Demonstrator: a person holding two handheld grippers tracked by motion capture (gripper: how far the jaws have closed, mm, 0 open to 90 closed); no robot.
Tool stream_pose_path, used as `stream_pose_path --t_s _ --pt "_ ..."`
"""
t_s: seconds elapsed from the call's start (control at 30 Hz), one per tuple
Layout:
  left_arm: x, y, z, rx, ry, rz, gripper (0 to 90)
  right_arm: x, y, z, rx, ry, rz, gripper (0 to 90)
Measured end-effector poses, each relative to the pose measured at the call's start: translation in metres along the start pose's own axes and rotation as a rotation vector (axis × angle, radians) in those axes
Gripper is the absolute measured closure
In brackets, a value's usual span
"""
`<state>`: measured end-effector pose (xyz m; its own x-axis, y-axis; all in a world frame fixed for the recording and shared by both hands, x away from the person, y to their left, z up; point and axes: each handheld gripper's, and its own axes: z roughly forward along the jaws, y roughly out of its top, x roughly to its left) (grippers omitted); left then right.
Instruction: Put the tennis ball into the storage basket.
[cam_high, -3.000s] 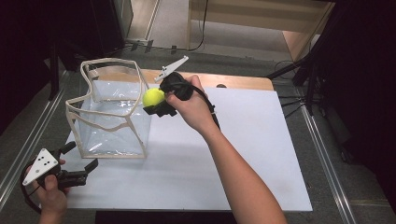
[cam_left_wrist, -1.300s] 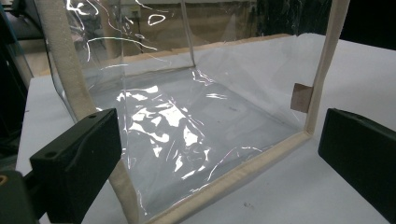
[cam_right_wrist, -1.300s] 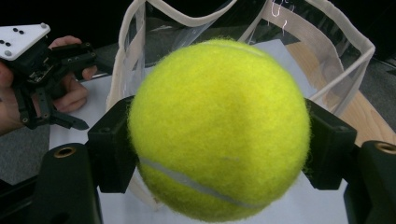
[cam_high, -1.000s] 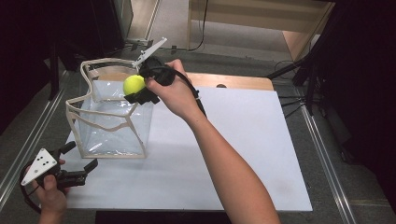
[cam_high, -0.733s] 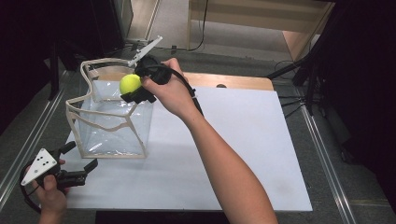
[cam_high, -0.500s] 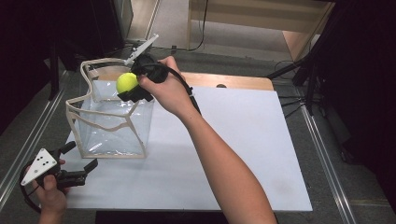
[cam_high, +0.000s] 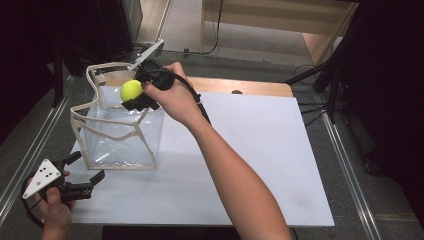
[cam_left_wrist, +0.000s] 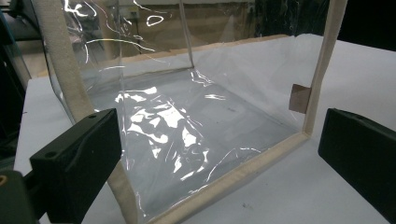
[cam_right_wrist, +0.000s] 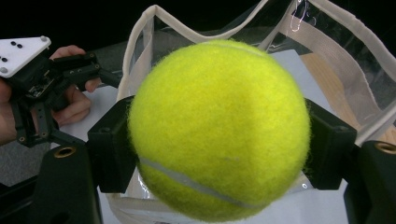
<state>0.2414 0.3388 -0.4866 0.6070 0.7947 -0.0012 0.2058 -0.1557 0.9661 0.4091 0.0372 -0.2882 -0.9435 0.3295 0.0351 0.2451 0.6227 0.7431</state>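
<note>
Right gripper (cam_high: 136, 98) holds the tennis ball (cam_high: 131, 90) above the open top of the clear bag (cam_high: 120, 132).

The right fingers (cam_right_wrist: 112, 154) are clamped on the ball from both sides, and the bag's cream-trimmed rim lies directly beneath and beyond them in the right gripper view. The ball appears to sit over the far right corner of the bag mouth, though its height above the rim cannot be judged. The left gripper (cam_high: 80, 175) rests low on the white table (cam_high: 260, 150), fingers (cam_left_wrist: 77, 158) spread apart with nothing between them, the bag's near lower edge standing just ahead of them.
</note>
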Motion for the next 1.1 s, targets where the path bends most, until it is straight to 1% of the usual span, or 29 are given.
stream_pose_path --t_s 0.03,0.27,0.37,0.43,0.7,0.8,0.87,1.1 --pt "0.000 0.000 0.000 0.000 0.000 0.000 0.0 0.000 0.000 0.001 0.002 -0.001 -0.006 24.0" --pt "0.000 0.000 0.000 -0.001 -0.001 0.000 0.0 0.000 0.000 0.008 0.013 0.005 0.000 24.0" --pt "0.000 0.000 0.000 0.000 -0.001 0.001 0.0 0.001 0.000 0.013 0.019 0.007 -0.007 24.0" --pt "0.000 0.000 0.000 0.000 0.000 0.001 0.0 0.000 0.000 0.013 0.021 0.013 -0.005 24.0" --pt "0.000 0.000 0.000 0.001 -0.002 0.004 0.0 0.000 -0.001 0.019 0.042 0.010 -0.002 24.0" --pt "0.000 0.000 0.000 0.000 -0.002 0.003 0.0 0.000 -0.001 0.022 0.044 0.011 -0.016 24.0" --pt "0.000 0.000 0.000 -0.001 -0.002 0.001 0.0 0.000 -0.001 0.022 0.051 0.013 -0.010 24.0" --pt "0.000 0.000 0.000 -0.002 -0.003 0.000 0.0 0.001 -0.003 0.026 0.067 0.020 -0.020 24.0"
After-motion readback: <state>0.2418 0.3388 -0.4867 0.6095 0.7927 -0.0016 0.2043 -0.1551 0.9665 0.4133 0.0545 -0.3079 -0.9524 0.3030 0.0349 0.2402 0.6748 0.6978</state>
